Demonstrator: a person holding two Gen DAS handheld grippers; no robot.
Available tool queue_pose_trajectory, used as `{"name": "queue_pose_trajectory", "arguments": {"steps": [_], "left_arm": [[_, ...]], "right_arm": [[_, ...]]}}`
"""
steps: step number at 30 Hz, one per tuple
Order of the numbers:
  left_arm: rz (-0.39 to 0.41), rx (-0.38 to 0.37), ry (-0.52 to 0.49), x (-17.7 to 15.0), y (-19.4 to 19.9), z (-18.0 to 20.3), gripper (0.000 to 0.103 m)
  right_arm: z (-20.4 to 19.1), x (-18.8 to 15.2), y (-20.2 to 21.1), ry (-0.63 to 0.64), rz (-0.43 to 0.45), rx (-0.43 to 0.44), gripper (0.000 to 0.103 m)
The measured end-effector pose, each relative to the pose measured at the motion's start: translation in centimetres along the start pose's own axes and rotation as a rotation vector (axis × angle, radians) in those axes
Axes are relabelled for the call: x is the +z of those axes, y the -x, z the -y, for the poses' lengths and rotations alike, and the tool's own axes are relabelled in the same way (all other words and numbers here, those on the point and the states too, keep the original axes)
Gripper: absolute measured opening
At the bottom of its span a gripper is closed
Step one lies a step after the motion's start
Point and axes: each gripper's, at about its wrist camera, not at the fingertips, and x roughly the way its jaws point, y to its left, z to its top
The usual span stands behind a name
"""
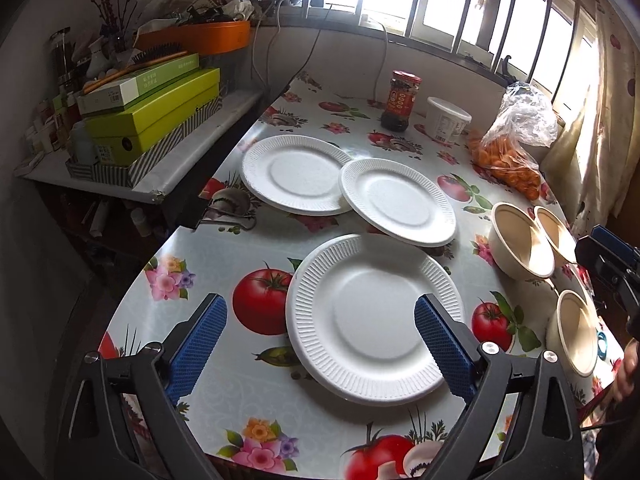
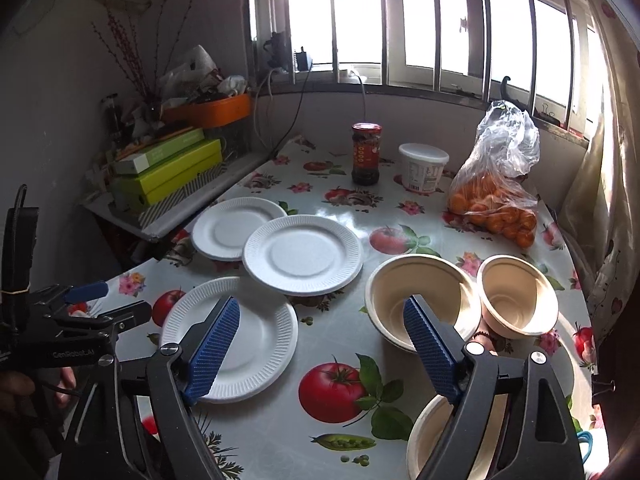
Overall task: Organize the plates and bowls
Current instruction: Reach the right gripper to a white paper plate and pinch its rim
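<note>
Two grippers hover above the worktop [image 1: 224,408], both with fingers spread wide and holding nothing. The left gripper [image 1: 320,344] frames the nearest plate [image 1: 372,320], which lies flat on the tomato-print cloth. The right gripper [image 2: 320,344] sits above a bare stretch between that plate and the nearest bowl [image 2: 424,440] (partly hidden behind its right finger). Farther out, a middle plate [image 1: 398,202] rests tilted, its edge overlapping the far plate [image 1: 294,174]. Two more bowls [image 2: 424,300] stand touching, right of the plates. At the far edge stand a sauce jar [image 2: 366,152], a white tub [image 2: 424,166] and a bag of oranges [image 2: 494,200].
</note>
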Motion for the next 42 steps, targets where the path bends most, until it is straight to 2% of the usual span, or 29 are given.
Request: {"name": "queue_pose_trajectory", "arguments": {"steps": [3, 6, 9, 10, 14, 16, 20, 25, 31, 38, 42], "left_arm": [[-0.018, 0.015, -0.003, 1.0, -1.0, -0.4, 0.088], [-0.05, -0.005, -0.001, 1.9, -2.0, -0.6, 0.084], [-0.082, -0.013, 0.0, 2.6, -3.2, -0.7, 0.083], [-0.091, -0.023, 0.001, 2.9, -3.6, -0.7, 0.08], [-0.14, -0.066, 0.001, 3.8, -5.6, -0.5, 0.076], [-0.166, -0.065, -0.018, 4.2, -6.5, 0.1, 0.064], [-0.158, -0.063, -0.029, 5.1, -7.6, 0.9, 0.064], [-0.136, -0.078, -0.021, 7.0, -9.3, 1.7, 0.064], [-0.198, -0.118, 0.013, 8.2, -12.4, 2.3, 0.064], [-0.211, -0.124, 0.018, 8.5, -13.8, 3.0, 0.064], [-0.255, -0.127, 0.032, 8.6, -14.7, 3.0, 0.064]], "right_arm": [[-0.4, 1.7, -1.9, 0.025, -0.029, 0.044, 0.071], [-0.5, 3.0, -3.8, 0.047, -0.052, 0.059, 0.064], [-0.3, 4.2, -5.8, 0.074, -0.074, 0.07, 0.048], [-0.3, 4.5, -6.3, 0.082, -0.077, 0.07, 0.047], [0.4, 6.0, -8.6, 0.121, -0.091, 0.087, 0.046], [1.0, 6.6, -10.0, 0.13, -0.119, 0.132, 0.046], [1.8, 7.4, -12.6, 0.168, -0.151, 0.117, 0.046], [4.3, 8.4, -16.2, 0.098, -0.22, 0.144, 0.047], [7.2, 9.6, -20.7, 0.022, -0.315, 0.149, 0.047], [8.7, 8.6, -25.0, -0.001, -0.453, 0.196, 0.047], [9.3, 8.0, -26.3, -0.025, -0.498, 0.194, 0.047]]}}
